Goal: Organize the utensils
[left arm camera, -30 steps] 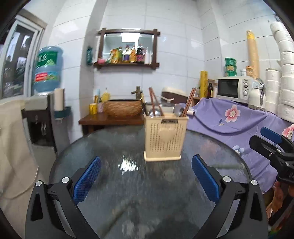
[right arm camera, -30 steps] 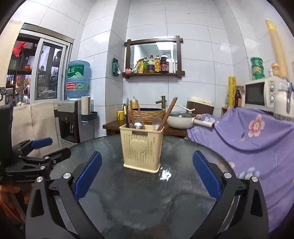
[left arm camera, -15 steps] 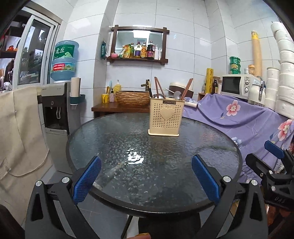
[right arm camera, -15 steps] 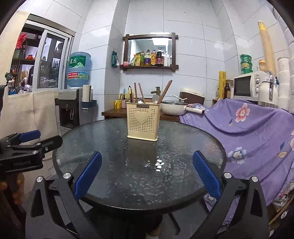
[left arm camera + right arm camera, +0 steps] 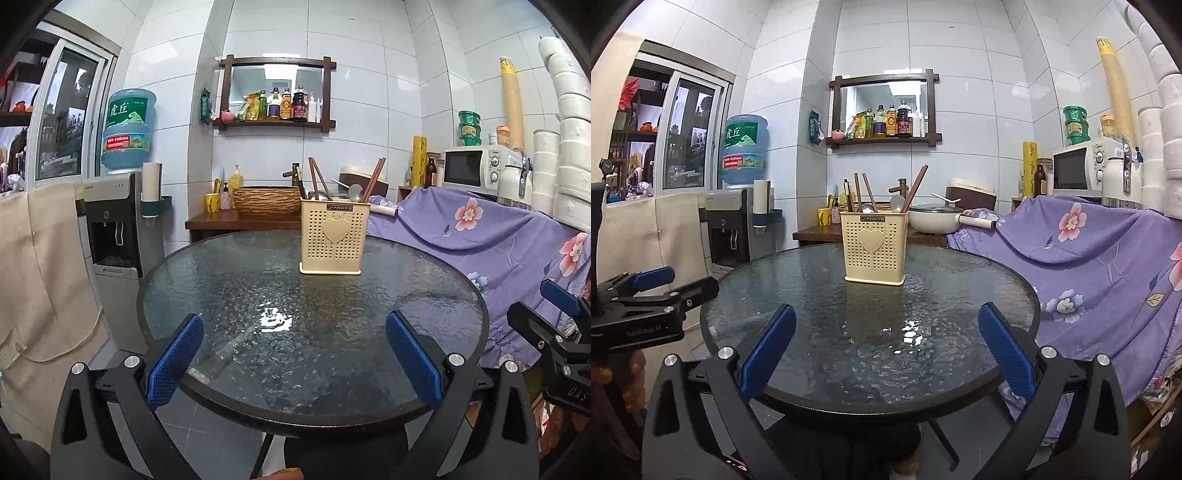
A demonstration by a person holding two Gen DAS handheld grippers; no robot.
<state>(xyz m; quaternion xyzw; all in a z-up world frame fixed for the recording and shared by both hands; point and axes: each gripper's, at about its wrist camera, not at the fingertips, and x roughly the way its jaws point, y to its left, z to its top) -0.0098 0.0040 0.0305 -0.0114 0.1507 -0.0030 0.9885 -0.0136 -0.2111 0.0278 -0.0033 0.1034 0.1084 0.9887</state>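
A cream perforated utensil holder (image 5: 334,238) with a heart stands upright on the far side of the round glass table (image 5: 258,295). It holds brown chopsticks (image 5: 373,179) and metal spoons (image 5: 355,192). It also shows in the right wrist view (image 5: 874,249), with chopsticks (image 5: 916,186) and a spoon (image 5: 897,203). My left gripper (image 5: 293,356) is open and empty, back at the table's near edge. My right gripper (image 5: 886,349) is open and empty, also at the near edge. Each gripper shows in the other's view, the right (image 5: 554,325) and the left (image 5: 661,295).
A purple flowered cloth (image 5: 480,236) covers furniture right of the table. A water dispenser (image 5: 118,229) and beige cloth (image 5: 37,277) stand left. A wooden side table (image 5: 240,219) with a basket, a pan (image 5: 934,218) and a microwave (image 5: 469,166) lie behind.
Both grippers have pulled back from over the table to its near edge, still open and empty. The utensil holder has not moved.
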